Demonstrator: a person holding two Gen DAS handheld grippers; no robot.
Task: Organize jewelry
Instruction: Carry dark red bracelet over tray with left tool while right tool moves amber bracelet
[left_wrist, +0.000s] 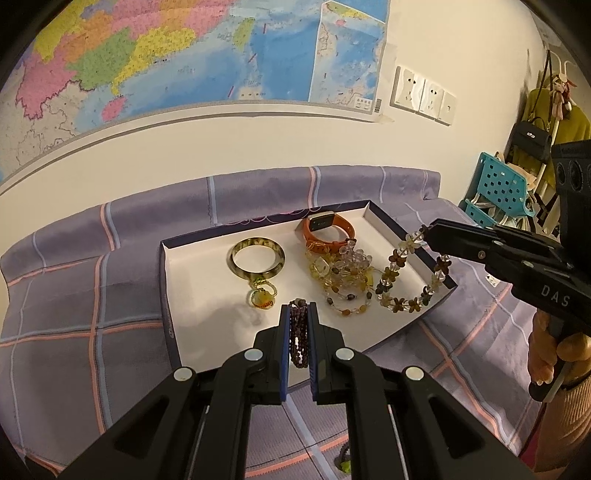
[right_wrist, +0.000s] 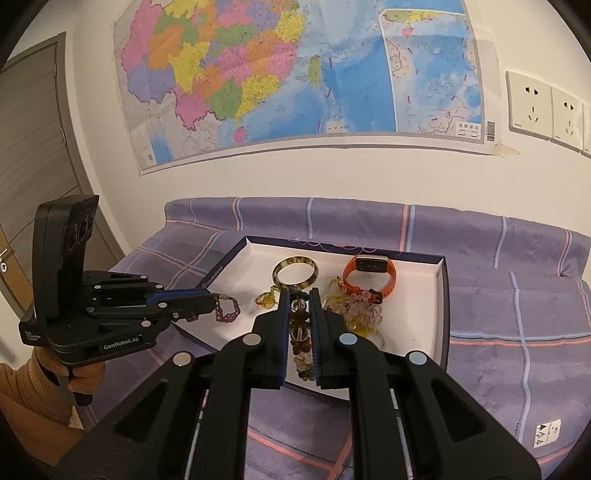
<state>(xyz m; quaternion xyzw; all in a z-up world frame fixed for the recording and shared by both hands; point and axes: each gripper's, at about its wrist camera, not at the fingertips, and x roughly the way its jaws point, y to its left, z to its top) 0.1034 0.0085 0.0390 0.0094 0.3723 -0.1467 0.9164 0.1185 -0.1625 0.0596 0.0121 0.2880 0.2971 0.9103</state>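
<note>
On the left, the left gripper (left_wrist: 298, 334) is holding a dark purple bead bracelet (left_wrist: 297, 341), its fingers (left_wrist: 284, 343) clamped together on the strands, the loop hanging over the near left part of the shallow white-lined box (left_wrist: 173, 295) that is sitting on the plaid bedcover (left_wrist: 66, 295). The beads are small and the strands are bunching, so a strand may be slipping free of the pads if the grip loosens, and the bracelet could be dropping onto the near rim or off onto the bedcover instead of the box floor.

Moving right inside the box, a mottled green bangle (left_wrist: 258, 257) is lying flat with a small green beaded ring piece (left_wrist: 261, 295) touching its near edge. Beyond it, an orange watch (left_wrist: 328, 230) is resting near the far wall, and a heap of yellow and clear bead jewelry (left_wrist: 341, 275) is piling up just in front of it.

On the right, the right gripper (right_wrist: 298, 328) is pinching a brown-and-clear flower-bead necklace (left_wrist: 402, 284), fingers (right_wrist: 284, 332) closed tight on it. The necklace is draping down over the box's right rim (left_wrist: 436, 273) and against the heap. I judge the real danger is here: lifting or swinging it could be snagging the tangled heap, dragging pieces along, or catching on the rim and tipping the light box.
</note>
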